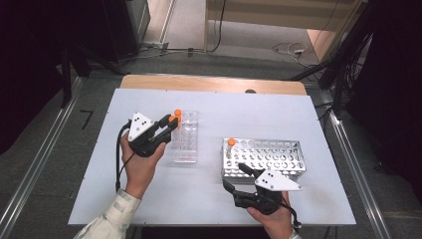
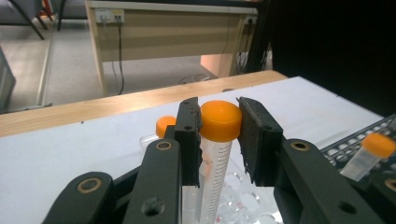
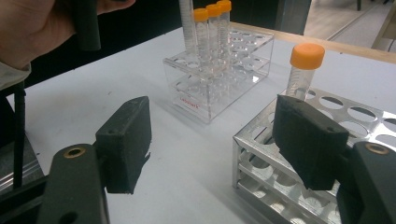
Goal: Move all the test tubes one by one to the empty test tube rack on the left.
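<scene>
My left gripper (image 1: pixel 171 122) is shut on the orange cap of a clear graduated tube (image 2: pixel 215 163). It holds the tube upright over the clear plastic rack (image 1: pixel 184 149), and in the left gripper view both pads press the cap from either side. Other orange-capped tubes (image 3: pixel 214 28) stand in that rack's far end. My right gripper (image 1: pixel 235 178) sits at the near left corner of the metal rack (image 1: pixel 278 169). Its jaws are open with nothing between them, one pad (image 3: pixel 125 142) over bare table. One orange-capped tube (image 3: pixel 304 70) stands in the metal rack's corner hole.
The white table top (image 1: pixel 278 114) has free room at the back and between the two racks. Its wooden edge (image 1: pixel 214 83) runs along the far side. Cables lie on the floor beyond, and metal rails flank the table.
</scene>
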The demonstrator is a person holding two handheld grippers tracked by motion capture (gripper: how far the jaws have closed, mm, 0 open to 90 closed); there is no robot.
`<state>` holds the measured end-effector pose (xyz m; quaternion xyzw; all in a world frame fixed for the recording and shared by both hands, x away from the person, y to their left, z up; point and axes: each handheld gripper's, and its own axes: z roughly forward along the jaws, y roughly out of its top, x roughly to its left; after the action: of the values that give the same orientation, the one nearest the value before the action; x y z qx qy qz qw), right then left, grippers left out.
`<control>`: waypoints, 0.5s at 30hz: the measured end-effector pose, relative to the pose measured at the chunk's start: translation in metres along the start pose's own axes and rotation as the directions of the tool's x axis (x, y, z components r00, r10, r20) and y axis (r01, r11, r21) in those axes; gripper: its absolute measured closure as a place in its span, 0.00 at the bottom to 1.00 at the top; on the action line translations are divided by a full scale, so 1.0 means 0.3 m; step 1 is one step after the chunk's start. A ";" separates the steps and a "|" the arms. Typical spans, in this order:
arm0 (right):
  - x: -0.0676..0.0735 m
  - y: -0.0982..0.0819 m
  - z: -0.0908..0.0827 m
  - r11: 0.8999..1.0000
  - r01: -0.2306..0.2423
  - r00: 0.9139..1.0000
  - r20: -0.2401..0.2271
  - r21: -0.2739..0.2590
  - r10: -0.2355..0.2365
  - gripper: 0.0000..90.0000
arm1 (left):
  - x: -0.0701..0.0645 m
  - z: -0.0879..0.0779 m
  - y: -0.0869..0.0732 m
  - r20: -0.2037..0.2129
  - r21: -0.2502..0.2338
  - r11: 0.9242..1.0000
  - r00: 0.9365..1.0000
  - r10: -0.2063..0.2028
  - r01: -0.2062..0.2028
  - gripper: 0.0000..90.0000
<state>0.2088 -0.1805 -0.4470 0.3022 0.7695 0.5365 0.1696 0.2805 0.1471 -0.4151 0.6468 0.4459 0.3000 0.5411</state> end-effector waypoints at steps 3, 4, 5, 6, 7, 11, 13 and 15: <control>0.000 0.000 0.000 1.000 -0.001 1.000 -0.001 0.000 0.001 0.30 | -0.002 0.015 -0.028 -0.012 0.022 1.000 1.000 0.008 -0.007 0.78; 0.000 -0.001 0.000 1.000 0.001 1.000 0.000 0.001 -0.001 0.30 | -0.004 0.021 -0.037 -0.012 0.030 0.999 1.000 0.011 -0.010 0.78; 0.001 -0.001 0.001 1.000 0.000 1.000 -0.001 0.001 0.000 0.30 | -0.006 0.027 -0.049 -0.016 0.041 0.999 1.000 0.018 -0.017 0.78; 0.002 -0.001 0.001 1.000 0.000 1.000 -0.001 0.002 0.000 0.30 | -0.007 0.030 -0.058 -0.020 0.045 0.999 1.000 0.018 -0.017 0.78; 0.002 -0.001 0.002 1.000 0.000 1.000 0.000 0.003 0.000 0.30 | -0.008 0.033 -0.065 -0.023 0.051 0.999 1.000 0.018 -0.017 0.78; 0.002 -0.002 0.002 1.000 0.001 1.000 -0.001 0.004 -0.001 0.30 | -0.010 0.037 -0.082 -0.036 0.059 0.998 0.999 0.015 -0.013 0.74; 0.001 -0.003 0.004 1.000 0.001 1.000 -0.001 0.006 -0.001 0.30 | -0.011 0.036 -0.086 -0.041 0.061 0.998 0.999 0.015 -0.012 0.70; 0.001 -0.004 0.004 1.000 0.001 1.000 0.000 0.007 -0.001 0.30 | -0.010 0.032 -0.088 -0.046 0.061 0.998 0.999 0.008 -0.005 0.67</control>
<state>0.2089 -0.1798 -0.4484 0.3025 0.7716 0.5336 0.1687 0.2810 0.1407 -0.4427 0.6573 0.4650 0.3031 0.5097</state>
